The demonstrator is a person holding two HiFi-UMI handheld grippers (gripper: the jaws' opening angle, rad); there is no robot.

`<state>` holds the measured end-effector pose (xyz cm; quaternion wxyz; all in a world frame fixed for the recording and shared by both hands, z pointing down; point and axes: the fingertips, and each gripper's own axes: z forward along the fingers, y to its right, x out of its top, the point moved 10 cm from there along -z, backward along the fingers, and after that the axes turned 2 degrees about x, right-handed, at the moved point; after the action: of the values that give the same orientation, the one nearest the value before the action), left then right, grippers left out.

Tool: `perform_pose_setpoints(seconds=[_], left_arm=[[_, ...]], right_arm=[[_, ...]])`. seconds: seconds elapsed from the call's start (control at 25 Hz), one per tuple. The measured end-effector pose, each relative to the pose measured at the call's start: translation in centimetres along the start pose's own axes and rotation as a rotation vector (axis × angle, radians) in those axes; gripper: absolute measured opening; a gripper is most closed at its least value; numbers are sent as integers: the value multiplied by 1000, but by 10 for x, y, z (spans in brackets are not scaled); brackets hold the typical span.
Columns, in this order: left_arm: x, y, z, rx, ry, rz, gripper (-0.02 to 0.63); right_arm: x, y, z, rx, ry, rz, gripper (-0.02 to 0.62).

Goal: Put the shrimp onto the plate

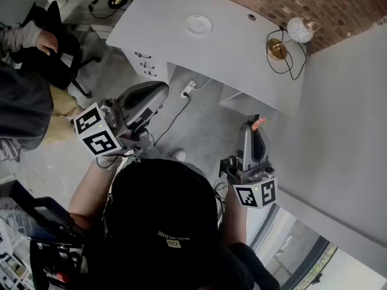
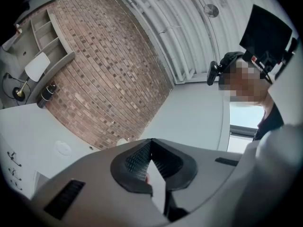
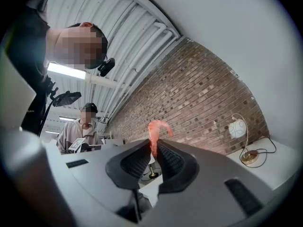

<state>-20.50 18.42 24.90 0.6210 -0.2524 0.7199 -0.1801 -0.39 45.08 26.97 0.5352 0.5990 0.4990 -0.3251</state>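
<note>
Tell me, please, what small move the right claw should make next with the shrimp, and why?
Probably carry the right claw forward and to the left, toward the plate, with its jaws kept shut. The shrimp is pinched between the jaws and sticks out past their tips. The claw hangs over the floor, short of the white desk where the plate sits.
</note>
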Motion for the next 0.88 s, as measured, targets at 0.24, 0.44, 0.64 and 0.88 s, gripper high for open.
perform_pose_setpoints(seconds=[0.24,0.44,0.64,0.88], left_arm=[[8,-10,-19,1,-49,23,3],[14,-20,-26,-2,-37,-6,3],[20,-28,-34,4,-27,-25,3],[18,-26,-36,17,-21,-17,3]], right_arm=[[-3,-13,16,-25,-6,-6,41],[-7,-23,26,-18,-17,-12,41],[-8,-31,32,-12,-27,-37,41],[-8,-27,29,-20,-15,-16,41]])
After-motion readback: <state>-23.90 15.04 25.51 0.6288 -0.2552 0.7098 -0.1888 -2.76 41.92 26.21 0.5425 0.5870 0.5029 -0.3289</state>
